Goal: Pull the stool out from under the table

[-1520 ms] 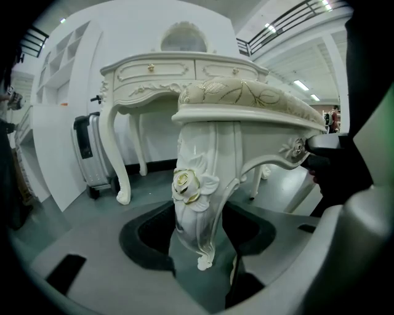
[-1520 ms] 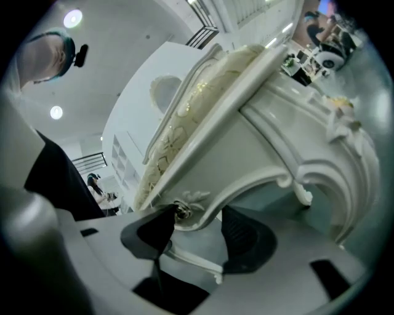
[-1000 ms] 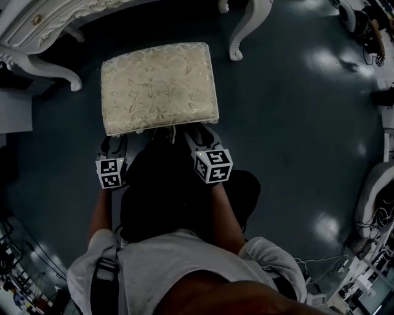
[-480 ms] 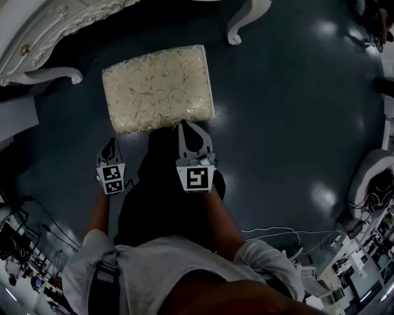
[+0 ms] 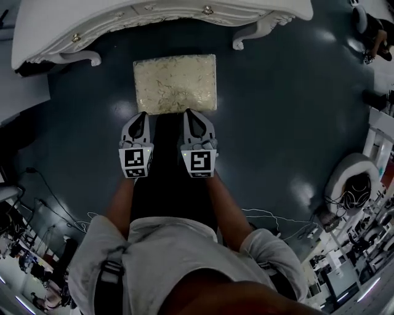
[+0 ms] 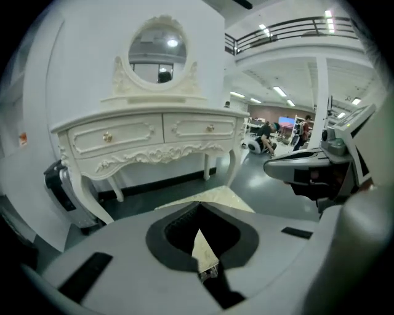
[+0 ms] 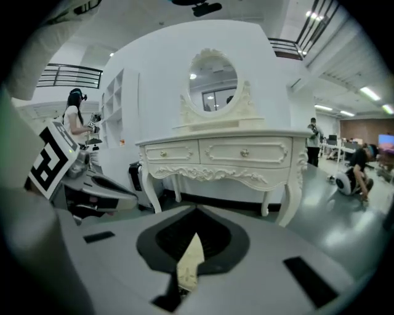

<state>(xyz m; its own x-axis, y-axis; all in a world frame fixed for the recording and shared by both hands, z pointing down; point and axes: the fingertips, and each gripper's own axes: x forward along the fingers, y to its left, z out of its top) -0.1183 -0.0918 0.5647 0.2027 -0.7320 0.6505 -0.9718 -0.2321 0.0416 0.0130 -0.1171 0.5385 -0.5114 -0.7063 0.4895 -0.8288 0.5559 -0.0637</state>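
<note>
Both hand-held grippers are closed and hold nothing. The left hand-held gripper (image 5: 140, 117) and the right hand-held gripper (image 5: 192, 114) are side by side, with the jaws of each pressed together. In each gripper view only a strip of the pale seat shows through the gap, lower down. Their tips point at the near edge of the stool (image 5: 176, 83), and they seem to be above it, not on it.

The stool stands on the dark floor (image 5: 277, 111), just in front of the dressing table (image 5: 166, 15). Its far edge is near the table front, between the two front legs.

I judge the pull to be almost complete. If more room is wanted, open both jaws, take the near rim of the seat at two points and draw straight back with equal force. Keep the legs flat on the floor, so the stool neither turns nor tips.
</note>
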